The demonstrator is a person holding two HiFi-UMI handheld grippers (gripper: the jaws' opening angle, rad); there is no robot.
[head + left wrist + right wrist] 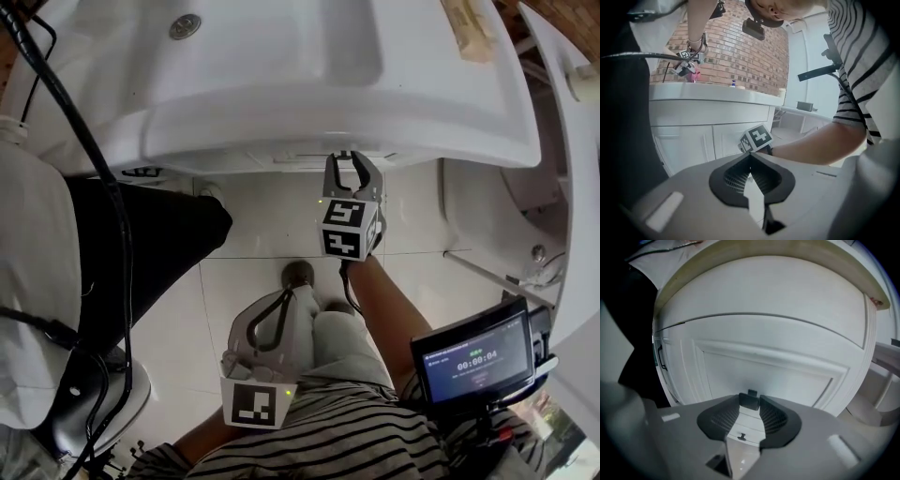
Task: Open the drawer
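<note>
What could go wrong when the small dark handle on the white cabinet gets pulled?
The small dark handle sits only at the tips of the right hand-held gripper, so a pull may slip off. The shut left hand-held gripper and the person's knee hang close before the white panelled drawer front; opening, it might strike them.

We see white bench (450, 122) with sunken basin (281, 47), round drain (185, 25) at its far end. Pale glossy floor tiles (272, 234) below, thin dark joints. Red brick wall (740, 51) behind bench. White panelled cupboard fronts (684, 140) under it. Pale wall (806, 47) at right. Soft, even daylight.
</note>
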